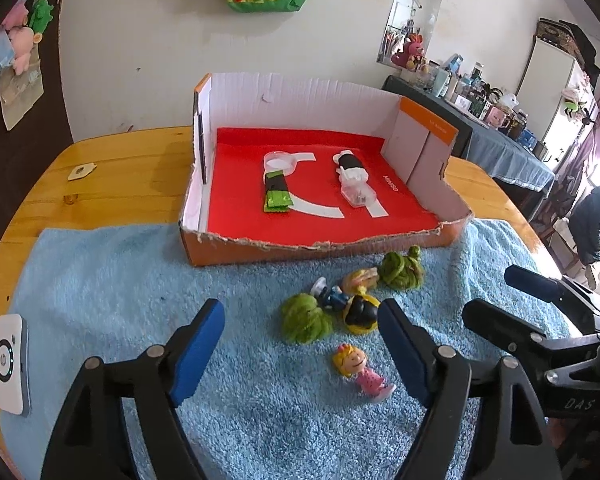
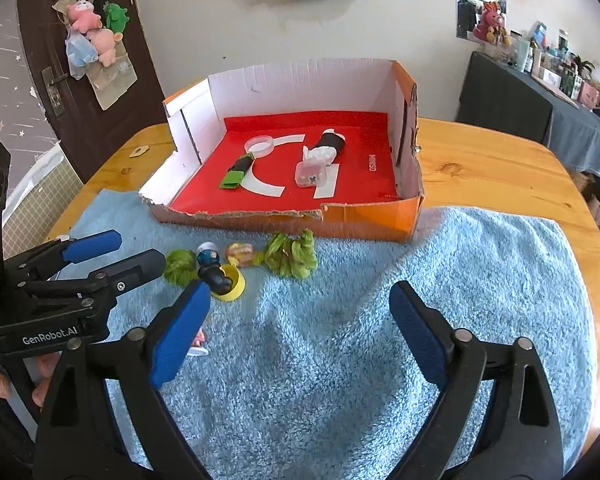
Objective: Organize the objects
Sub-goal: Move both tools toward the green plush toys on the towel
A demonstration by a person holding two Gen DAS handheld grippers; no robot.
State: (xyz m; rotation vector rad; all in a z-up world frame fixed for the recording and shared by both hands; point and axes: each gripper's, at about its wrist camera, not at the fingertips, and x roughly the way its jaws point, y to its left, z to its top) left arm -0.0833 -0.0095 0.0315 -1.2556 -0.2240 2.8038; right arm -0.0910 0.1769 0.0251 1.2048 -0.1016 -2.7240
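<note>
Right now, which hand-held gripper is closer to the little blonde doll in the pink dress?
The left hand-held gripper. The doll lies on the towel right between its open fingers; the right hand-held gripper hovers off to the doll's right, over bare towel.

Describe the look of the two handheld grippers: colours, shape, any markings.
Both grippers, the left gripper and the right gripper, are black plastic scissor-like linkages with silver rivets at the pivots. Each finger ends in a long blue pad. The left body carries white "GenRobot.AI" lettering; the right body shows faint embossed "DAS". No cables are visible.
</note>
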